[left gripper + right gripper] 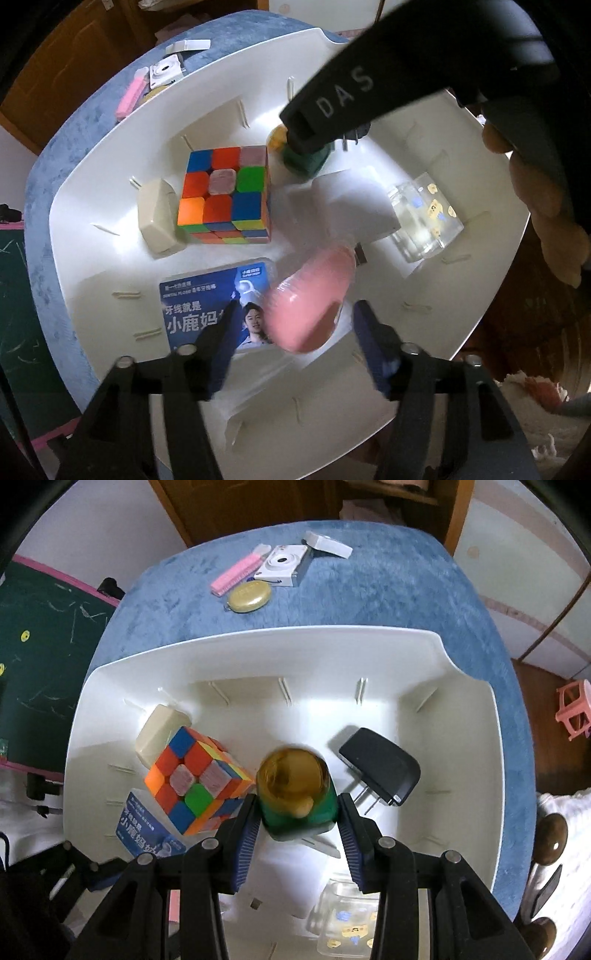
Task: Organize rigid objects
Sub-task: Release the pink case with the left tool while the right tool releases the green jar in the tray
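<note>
A white bin [258, 642] stands on a blue table. In it lie a Rubik's cube [226, 194], a cream block [157, 218], a blue floss box [207, 295], a clear box [424, 216], a white block [354, 206] and a black charger [380, 766]. My left gripper [293, 310] is open over the bin; a blurred pink oval object [310, 301] is between its fingers, loose. My right gripper [297, 808] holds a green bottle with an amber top [295, 794] between its pads, low in the bin; the bottle also shows in the left wrist view [306, 157].
Outside the bin, on the blue table [388, 590], lie a pink comb [236, 574], a white toy camera [282, 565], a gold oval case [250, 595] and a white flat piece [328, 543]. A green chalkboard [40, 657] stands at the left.
</note>
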